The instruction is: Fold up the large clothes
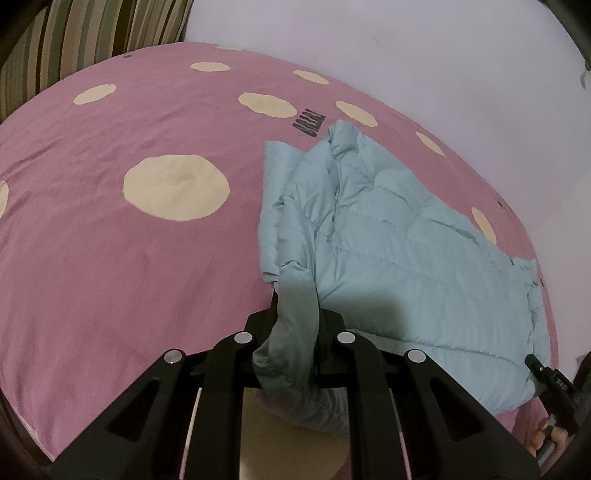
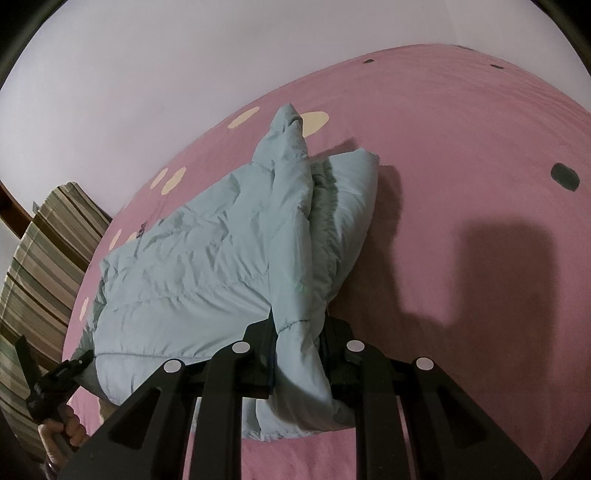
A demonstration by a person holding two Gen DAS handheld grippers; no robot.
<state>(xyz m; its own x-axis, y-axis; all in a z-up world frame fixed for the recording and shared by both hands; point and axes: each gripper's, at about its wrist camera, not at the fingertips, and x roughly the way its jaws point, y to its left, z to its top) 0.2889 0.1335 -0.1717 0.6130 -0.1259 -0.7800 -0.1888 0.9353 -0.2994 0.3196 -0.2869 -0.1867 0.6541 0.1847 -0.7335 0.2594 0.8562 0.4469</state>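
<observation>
A pale blue-green quilted puffer jacket (image 1: pixel 399 236) lies on the bed, folded lengthwise so that one padded half rests on the other, its stitched channels running across the top layer. It sits toward the wall-side edge of the bed, its far end pointing away from both cameras and its near hem lifted off the cover.

The left hand-held gripper (image 1: pixel 297 314) is clenched on a bunched fold of the jacket's near edge; the fabric is pinched between the two black fingers and sags down behind them. The right hand-held gripper (image 2: pixel 299 332) is likewise clamped on another gathered part of the same near edge, cloth spilling out below its jaws. In the right wrist view the jacket (image 2: pixel 221 251) rises to a peaked tip at its far end, with a second thick fold standing beside it.

Each camera catches the other tool at its frame border, with the person's hand (image 2: pixel 70 428) wrapped around the handle.

Under the jacket, the pink bed cover (image 1: pixel 110 258) carries large cream spots and a few small dark ones. A striped pillow (image 1: pixel 92 33) lies at the far corner of the bed, and a plain pale wall (image 1: pixel 443 55) runs along the bed's edge.
</observation>
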